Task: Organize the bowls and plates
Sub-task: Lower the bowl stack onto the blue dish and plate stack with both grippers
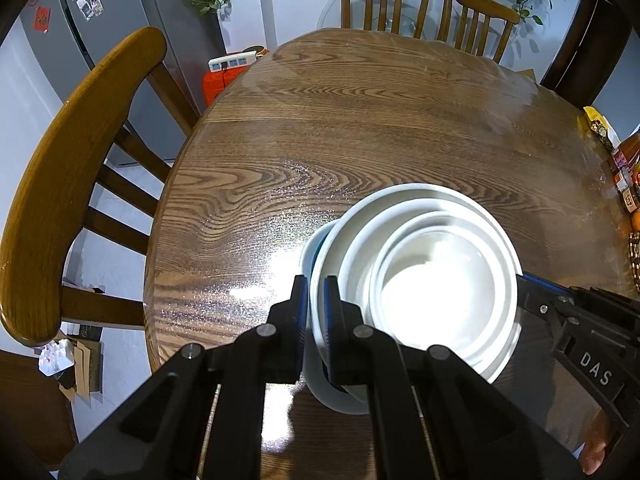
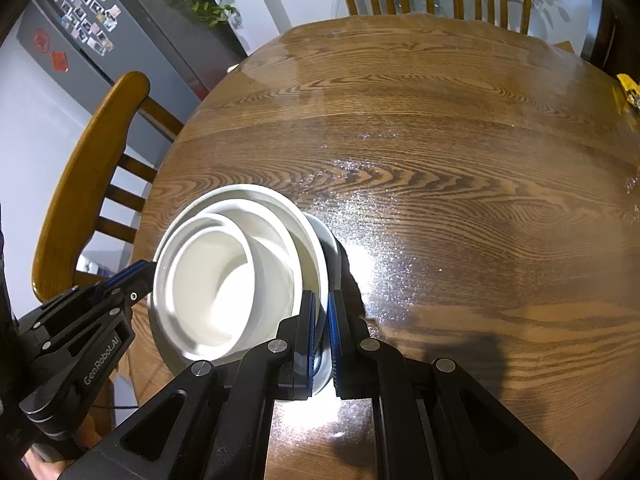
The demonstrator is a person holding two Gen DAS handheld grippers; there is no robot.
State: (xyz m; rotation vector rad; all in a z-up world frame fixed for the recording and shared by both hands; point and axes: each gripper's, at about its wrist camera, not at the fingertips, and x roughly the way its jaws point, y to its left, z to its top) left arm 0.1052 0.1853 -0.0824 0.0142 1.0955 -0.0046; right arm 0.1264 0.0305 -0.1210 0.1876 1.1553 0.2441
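Observation:
A stack of white bowls (image 1: pixel 432 276) nested in a large white bowl sits over a pale blue plate (image 1: pixel 310 248) near the table's front edge. My left gripper (image 1: pixel 316 300) is shut on the stack's left rim, one finger inside and one outside. My right gripper (image 2: pixel 319 320) is shut on the stack's right rim (image 2: pixel 316 264). The stack shows tilted in the right wrist view (image 2: pixel 224 280). The right gripper shows in the left wrist view (image 1: pixel 560 312), the left gripper in the right wrist view (image 2: pixel 120 288).
The round wooden table (image 1: pixel 380 128) has a glossy cover. Wooden chairs stand at the left (image 1: pixel 80 152) and the far side (image 1: pixel 424 4). Packets and jars (image 1: pixel 624 168) crowd the right edge. A grey fridge (image 1: pixel 112 8) stands back left.

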